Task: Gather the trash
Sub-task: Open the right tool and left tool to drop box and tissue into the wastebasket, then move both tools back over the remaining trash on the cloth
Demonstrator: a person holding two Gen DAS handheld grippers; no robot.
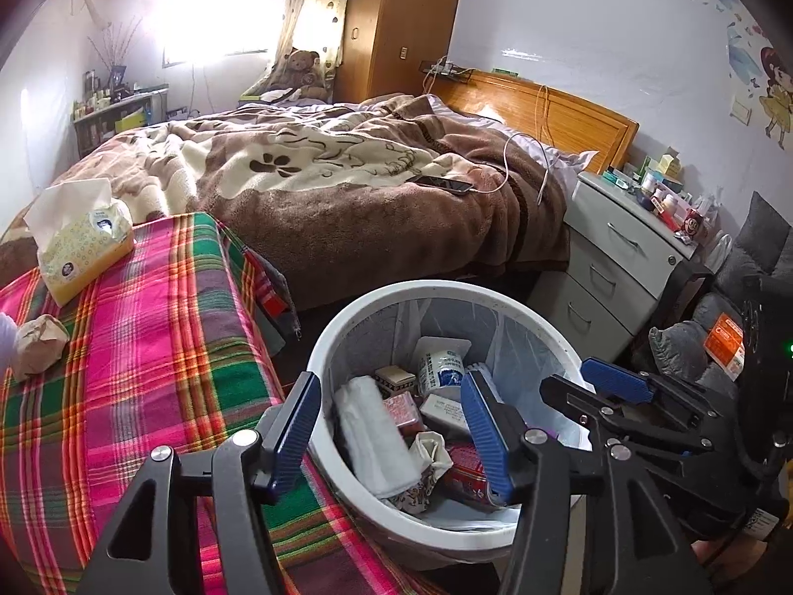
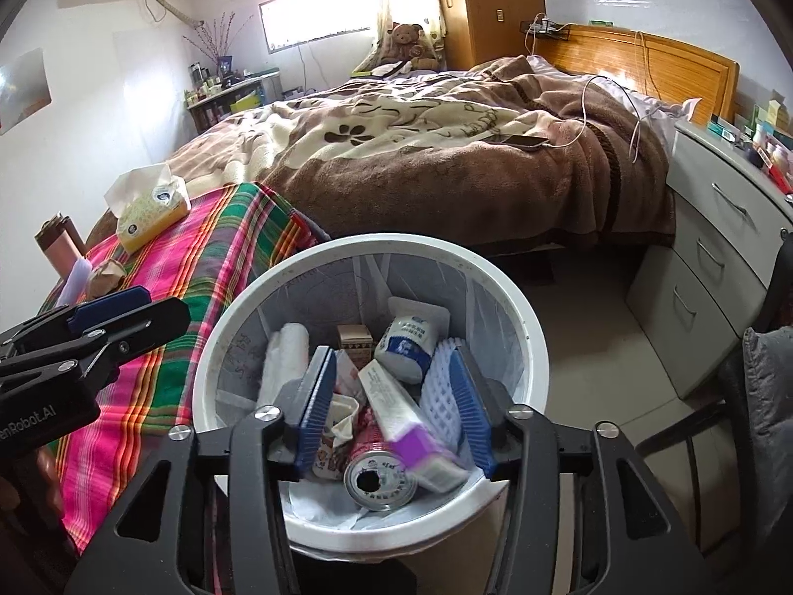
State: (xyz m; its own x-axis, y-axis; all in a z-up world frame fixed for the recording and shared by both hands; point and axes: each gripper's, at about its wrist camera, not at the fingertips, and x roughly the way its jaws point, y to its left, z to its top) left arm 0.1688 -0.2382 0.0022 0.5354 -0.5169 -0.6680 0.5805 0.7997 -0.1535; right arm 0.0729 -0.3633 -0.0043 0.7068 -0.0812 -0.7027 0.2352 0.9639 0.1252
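Observation:
A white trash bin with a clear liner stands beside the plaid-covered table; it also shows in the right wrist view. It holds boxes, a can, a white pouch and a purple-capped tube that looks blurred. My left gripper is open and empty over the bin's near rim. My right gripper is open above the bin, with the tube between its fingers and not gripped. A crumpled brown paper ball lies on the table.
A tissue pack sits on the table's far corner. A pink tumbler stands at its left edge. A bed with a brown blanket lies behind. A grey drawer unit and a dark chair are at right.

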